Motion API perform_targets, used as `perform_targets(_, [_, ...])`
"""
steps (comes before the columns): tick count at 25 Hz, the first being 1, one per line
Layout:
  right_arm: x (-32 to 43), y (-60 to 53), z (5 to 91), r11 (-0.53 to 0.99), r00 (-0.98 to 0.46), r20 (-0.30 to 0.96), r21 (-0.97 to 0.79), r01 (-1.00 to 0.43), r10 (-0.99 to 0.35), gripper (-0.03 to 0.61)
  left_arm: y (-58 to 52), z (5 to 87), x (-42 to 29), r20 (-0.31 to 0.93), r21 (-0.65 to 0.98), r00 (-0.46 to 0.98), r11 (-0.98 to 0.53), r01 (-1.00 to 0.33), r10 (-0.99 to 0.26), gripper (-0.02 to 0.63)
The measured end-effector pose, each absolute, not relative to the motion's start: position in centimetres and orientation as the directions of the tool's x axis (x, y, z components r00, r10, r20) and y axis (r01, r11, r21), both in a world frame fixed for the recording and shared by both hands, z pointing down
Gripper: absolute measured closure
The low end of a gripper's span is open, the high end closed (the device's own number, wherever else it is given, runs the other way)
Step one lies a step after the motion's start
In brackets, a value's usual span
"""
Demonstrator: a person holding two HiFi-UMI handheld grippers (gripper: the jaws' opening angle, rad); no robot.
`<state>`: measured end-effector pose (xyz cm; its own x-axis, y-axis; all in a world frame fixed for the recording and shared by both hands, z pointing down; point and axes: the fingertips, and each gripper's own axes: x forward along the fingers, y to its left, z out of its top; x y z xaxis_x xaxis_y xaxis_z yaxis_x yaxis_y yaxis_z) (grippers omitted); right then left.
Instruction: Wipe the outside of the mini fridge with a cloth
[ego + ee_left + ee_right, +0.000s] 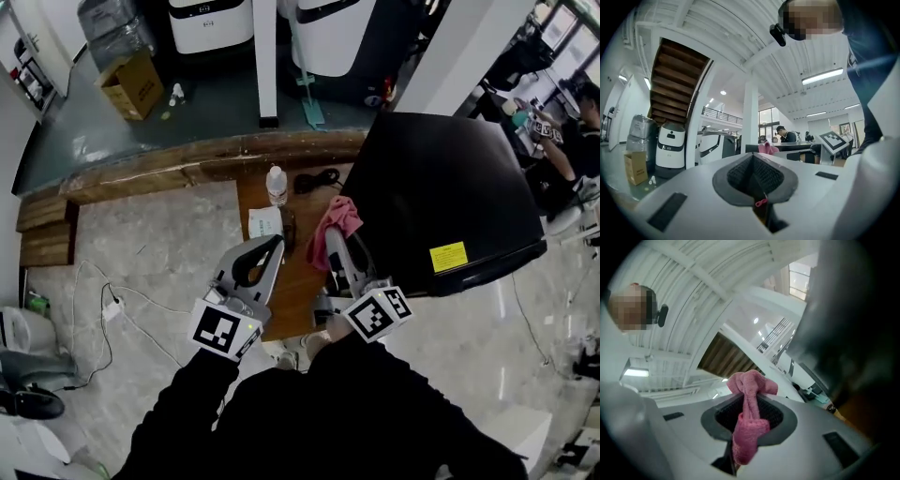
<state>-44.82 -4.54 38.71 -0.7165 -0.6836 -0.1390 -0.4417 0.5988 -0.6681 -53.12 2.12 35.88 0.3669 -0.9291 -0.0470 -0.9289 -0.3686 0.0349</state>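
Left tongs (272,248): closed on nothing, held low over the desk (298,281) beside the right pair; judged idle, clear of the work.
Right tongs (749,401): clamped on the cloth (337,217), with a bunched fold standing proud of the tips (so fabric, not plastic, meets the surface).
Cloth: pink, at the near left edge of the mini fridge (441,187); contact cannot be confirmed.
Mini fridge: black, immediately right of the desk, top and side exposed for wiping.
Bottle (277,185): upright on the desk beyond the tongs, apart from the fridge.

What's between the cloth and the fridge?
Nothing visible. The right tongs hold the pink cloth up right beside the black fridge, with no object between them. Whether the cloth touches it can't be told.
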Motion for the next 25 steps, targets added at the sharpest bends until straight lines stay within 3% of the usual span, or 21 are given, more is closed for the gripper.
perform_targets(7, [-41.5,-13.2,39.9,0.459,-0.460,-0.265,-0.801,-0.385,-0.847,0.505,-6.3,36.4,-51.0,-0.068,-0.024,0.456,-0.455,-0.890,-0.887,0.607])
perform_targets(13, [-38.5,-17.8,42.7,0.347,-0.251,-0.275,-0.884,-0.314,-0.928,0.505,-11.3,37.6,-50.0,-0.068,-0.061,0.531,-0.528,-0.847,-0.845,0.607])
perform_targets(25, [-37.0,-20.2,48.6,0.194,-0.132,-0.181,-0.976,-0.094,-0.975,0.497,-14.4,43.3,-48.7,0.009,-0.012,0.590,-0.590,-0.807,-0.807,0.607])
